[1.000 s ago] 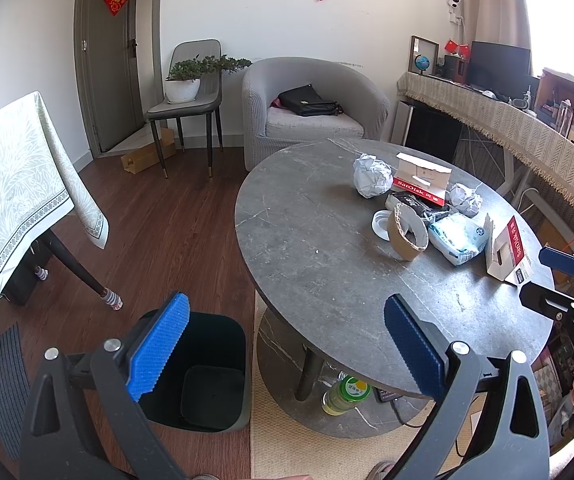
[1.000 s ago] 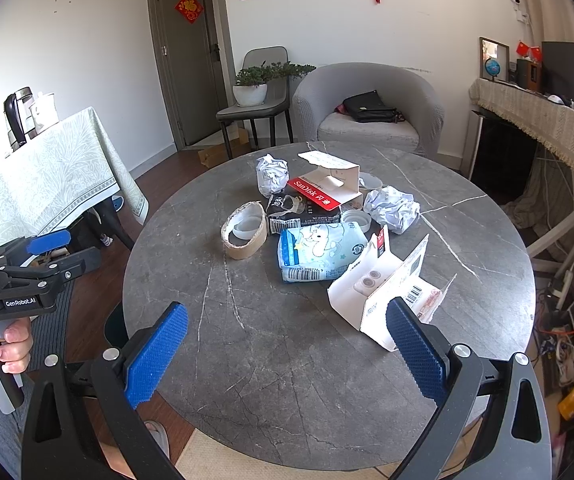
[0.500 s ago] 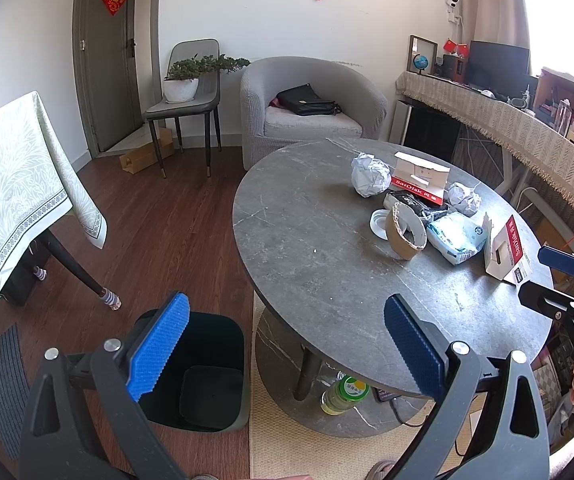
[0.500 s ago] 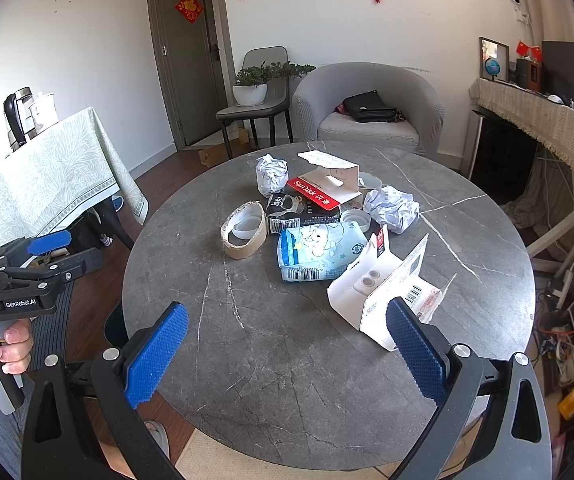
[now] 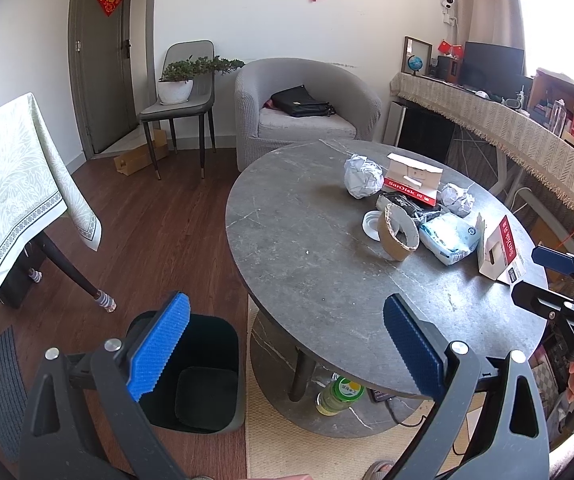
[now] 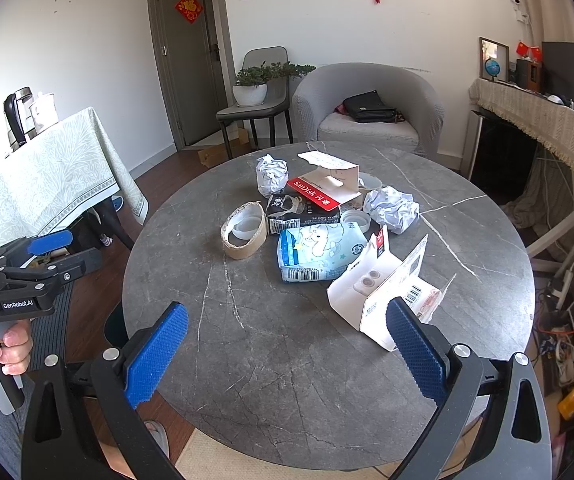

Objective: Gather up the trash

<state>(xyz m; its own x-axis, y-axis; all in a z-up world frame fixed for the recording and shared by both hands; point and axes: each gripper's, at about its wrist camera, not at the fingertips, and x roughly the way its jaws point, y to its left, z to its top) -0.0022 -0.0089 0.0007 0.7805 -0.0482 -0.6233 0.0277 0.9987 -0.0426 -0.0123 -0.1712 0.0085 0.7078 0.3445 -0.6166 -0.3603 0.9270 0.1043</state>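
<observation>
Only the left wrist view takes in the floor at the left: a dark green plastic trash bin [image 5: 195,376] stands there on the wood boards, just beside the near-left edge of the round grey stone table [image 5: 311,264], with the left gripper [image 5: 283,344] hanging above it, its blue pads spread wide and holding nothing. That view also shows a green-capped bottle [image 5: 337,394] on the shelf under the table. The right wrist view misses the bin's inside but looks straight down on the table, where the right gripper [image 6: 287,348] hovers over the near part, jaws likewise spread and holding nothing.

The trash sits in a cluster at the middle and far side of the table. From left to right in the right wrist view: one brown cardboard tape ring [image 6: 243,230]; two crumpled white paper balls, one at the far left [image 6: 271,174] and one farther right [image 6: 391,208]; one black flattened packet [image 6: 301,214]; one red-and-white SanDisk card box [image 6: 327,186]; one pale blue tissue pack [image 6: 319,252]; and one opened white cardboard package [image 6: 383,292], nearest the right gripper's right finger. Two small white round lids [image 6: 355,219] peek out among them.
</observation>
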